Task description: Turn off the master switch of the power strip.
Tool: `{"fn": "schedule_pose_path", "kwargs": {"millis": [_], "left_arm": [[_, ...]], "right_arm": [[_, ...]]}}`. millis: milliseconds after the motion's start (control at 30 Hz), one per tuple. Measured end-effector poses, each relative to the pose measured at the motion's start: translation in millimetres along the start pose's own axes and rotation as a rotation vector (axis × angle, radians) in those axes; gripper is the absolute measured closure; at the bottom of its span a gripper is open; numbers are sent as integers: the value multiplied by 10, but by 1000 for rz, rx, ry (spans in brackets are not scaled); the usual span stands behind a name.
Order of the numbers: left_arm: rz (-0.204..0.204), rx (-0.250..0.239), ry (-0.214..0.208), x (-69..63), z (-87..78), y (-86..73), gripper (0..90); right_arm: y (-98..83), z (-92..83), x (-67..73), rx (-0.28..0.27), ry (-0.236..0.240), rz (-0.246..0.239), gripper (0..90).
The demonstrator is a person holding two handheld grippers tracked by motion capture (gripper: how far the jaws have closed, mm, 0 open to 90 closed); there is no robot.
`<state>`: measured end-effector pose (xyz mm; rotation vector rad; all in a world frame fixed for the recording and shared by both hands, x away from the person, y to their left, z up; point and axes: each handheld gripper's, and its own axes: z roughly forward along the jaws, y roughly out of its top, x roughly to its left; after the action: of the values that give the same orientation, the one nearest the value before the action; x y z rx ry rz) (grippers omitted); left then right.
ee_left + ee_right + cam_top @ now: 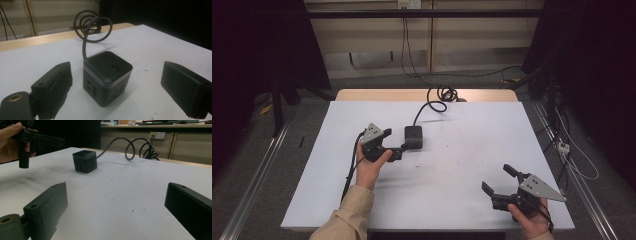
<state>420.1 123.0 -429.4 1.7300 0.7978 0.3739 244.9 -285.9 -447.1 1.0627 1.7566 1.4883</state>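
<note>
Left gripper (402, 144) first: I hold it over the white table (472, 150), jaws spread wide, with the cube power strip (414, 136) sitting just ahead of them; from its own view the cube (107, 76) sits between the two black jaws without touching either. That cube is dark grey, matte plastic with rounded edges, a paler band running under its top cap, a small square button on the cap and socket slots cut into the side faces. Its thick black cable (430, 105) rises from the back and loops into a coil near the table's far wooden edge. Further right the tabletop is smooth, faintly speckled with dark specks. At the near right corner I hold my right gripper (498, 177), jaws also wide apart, gripping nothing, well apart from the cube
</note>
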Motion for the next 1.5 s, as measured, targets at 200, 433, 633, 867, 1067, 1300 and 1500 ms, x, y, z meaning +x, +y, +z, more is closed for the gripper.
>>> {"fn": "schedule_pose_path", "kwargs": {"millis": [200,433,633,867,1067,1300,1500], "left_arm": [[3,9,4,-2,19,20,101],[19,12,7,18,58,74,107],[20,14,13,38,71,82,106],[18,16,14,53,89,84,110],[-4,9,10,64,102,81,114],[8,15,-3,36,136,134,121],[1,17,-18,15,171,189,153]], "right_arm": [[1,1,0,1,1,0,43],[1,0,-1,2,1,-2,43],[1,1,-1,2,3,-1,43],[2,2,0,2,3,-1,43],[2,4,2,2,6,-2,43],[3,4,4,3,5,-3,43],[4,1,-1,1,4,-4,43]]}}
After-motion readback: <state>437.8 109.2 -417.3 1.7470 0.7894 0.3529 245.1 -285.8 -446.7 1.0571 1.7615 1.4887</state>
